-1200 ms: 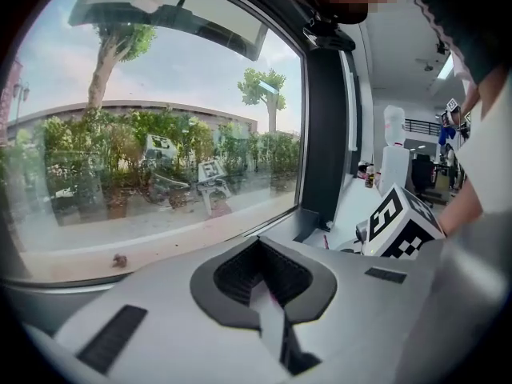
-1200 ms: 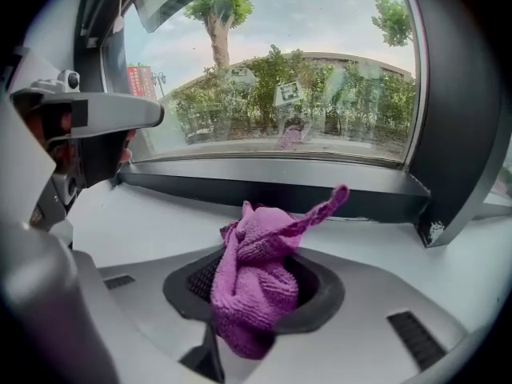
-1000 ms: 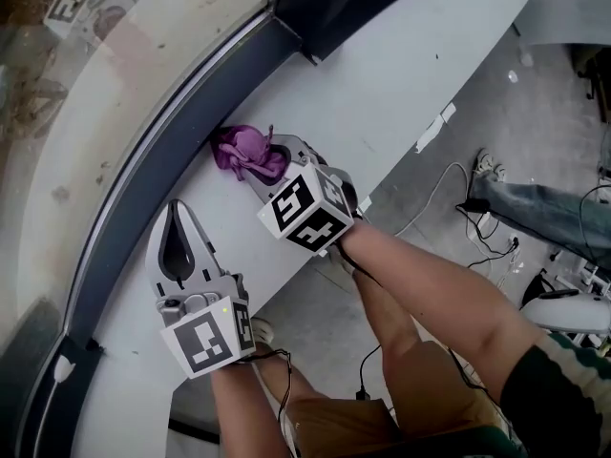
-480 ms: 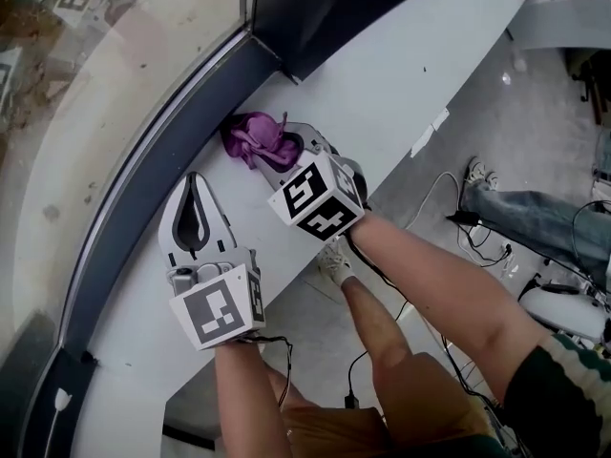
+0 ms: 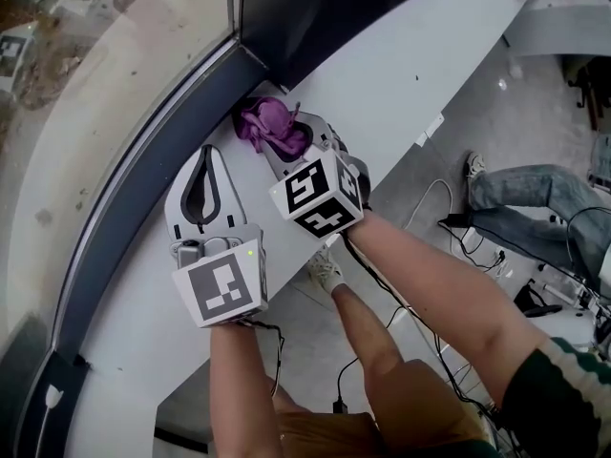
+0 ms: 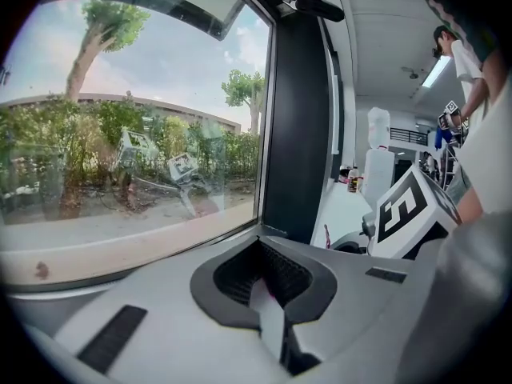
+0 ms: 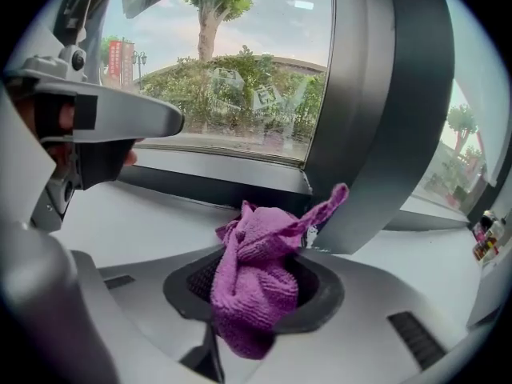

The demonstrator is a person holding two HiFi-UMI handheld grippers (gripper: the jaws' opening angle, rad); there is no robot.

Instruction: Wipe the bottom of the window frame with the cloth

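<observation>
As you slide the right tongs [image 5: 291,141] up along the white sill [image 5: 410,74], the purple cloth [image 5: 269,122] clamped in them has moved to the upper middle of the head view. It now lies against the dark bottom rail of the window frame [image 5: 143,184], much nearer the dark upright post [image 5: 315,8] than a second ago. By my reading only a short run to that corner is left on this pass, while your left tongs [image 5: 207,160], closed on nothing, follow just beside the right ones, idle.
</observation>
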